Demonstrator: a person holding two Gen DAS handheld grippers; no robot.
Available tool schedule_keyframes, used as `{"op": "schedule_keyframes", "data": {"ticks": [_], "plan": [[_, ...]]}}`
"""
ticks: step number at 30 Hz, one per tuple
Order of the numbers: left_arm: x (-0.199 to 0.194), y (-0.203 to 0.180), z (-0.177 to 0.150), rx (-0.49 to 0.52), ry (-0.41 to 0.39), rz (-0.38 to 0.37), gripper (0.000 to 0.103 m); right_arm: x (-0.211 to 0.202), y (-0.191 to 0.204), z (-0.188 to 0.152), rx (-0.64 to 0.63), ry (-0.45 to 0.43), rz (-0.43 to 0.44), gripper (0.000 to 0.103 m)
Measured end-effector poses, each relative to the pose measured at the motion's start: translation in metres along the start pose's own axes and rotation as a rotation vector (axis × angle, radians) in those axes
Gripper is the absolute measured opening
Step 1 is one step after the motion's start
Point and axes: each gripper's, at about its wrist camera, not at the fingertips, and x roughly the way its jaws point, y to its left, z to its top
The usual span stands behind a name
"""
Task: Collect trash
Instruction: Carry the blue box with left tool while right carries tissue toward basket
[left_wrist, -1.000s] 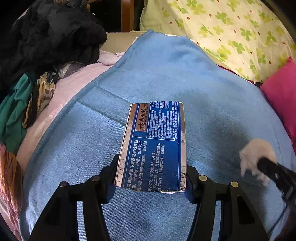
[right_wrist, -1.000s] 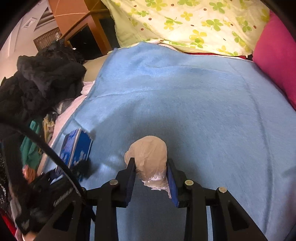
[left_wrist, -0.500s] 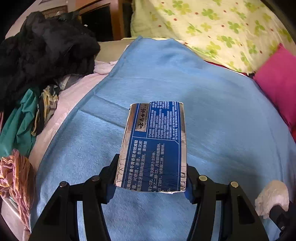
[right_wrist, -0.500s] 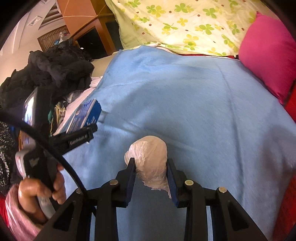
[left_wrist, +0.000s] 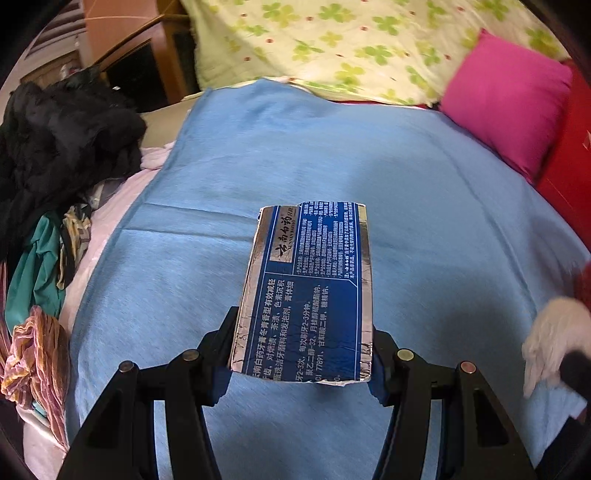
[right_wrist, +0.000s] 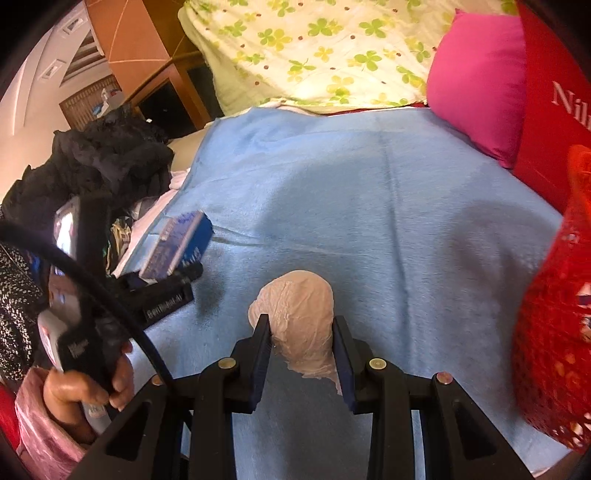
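Blue blanket (left_wrist: 369, 177) below: left gripper (left_wrist: 303, 354) clamps creased blue-silver carton (left_wrist: 306, 291); right gripper (right_wrist: 301, 343) clamps crumpled wad (right_wrist: 299, 314). Both have risen; red mesh bag (right_wrist: 554, 332) now visible right.

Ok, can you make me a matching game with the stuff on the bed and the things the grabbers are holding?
Things:
1. blue box
2. white crumpled wad
3. pink pillow
4. black clothes

Where:
A. heaped beside the blue blanket's left edge
B. clamped in the right gripper
C. clamped in the left gripper
D. at the far right corner of the bed

Pairs: 1-C, 2-B, 3-D, 4-A
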Motion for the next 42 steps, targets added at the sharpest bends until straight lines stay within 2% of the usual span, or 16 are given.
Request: {"op": "schedule_keyframes", "data": {"ticks": [7, 16, 22, 25, 36, 42], "plan": [[-0.023, -0.036, -0.024, 0.064, -0.003, -0.03, 0.06, -0.032, -0.008, -0.006, 0.008, -0.05, -0.006, 0.034], [-0.047, -0.034, -0.055, 0.071, -0.014, -0.029, 0.06, -0.069, -0.019, -0.013, 0.03, -0.104, 0.001, 0.034], [-0.073, -0.038, -0.064, 0.096, -0.042, -0.033, 0.06, -0.093, -0.02, -0.019, 0.031, -0.146, 0.012, 0.034], [-0.094, -0.039, -0.064, 0.107, -0.072, -0.032, 0.06, -0.104, -0.021, -0.021, 0.029, -0.163, 0.018, 0.034], [-0.189, -0.046, -0.05, 0.13, -0.273, -0.017, 0.06, -0.167, -0.015, -0.029, 0.012, -0.274, 0.023, 0.034], [-0.215, -0.045, -0.045, 0.138, -0.337, -0.015, 0.06, -0.194, -0.007, -0.03, -0.006, -0.334, 0.017, 0.035]]}}
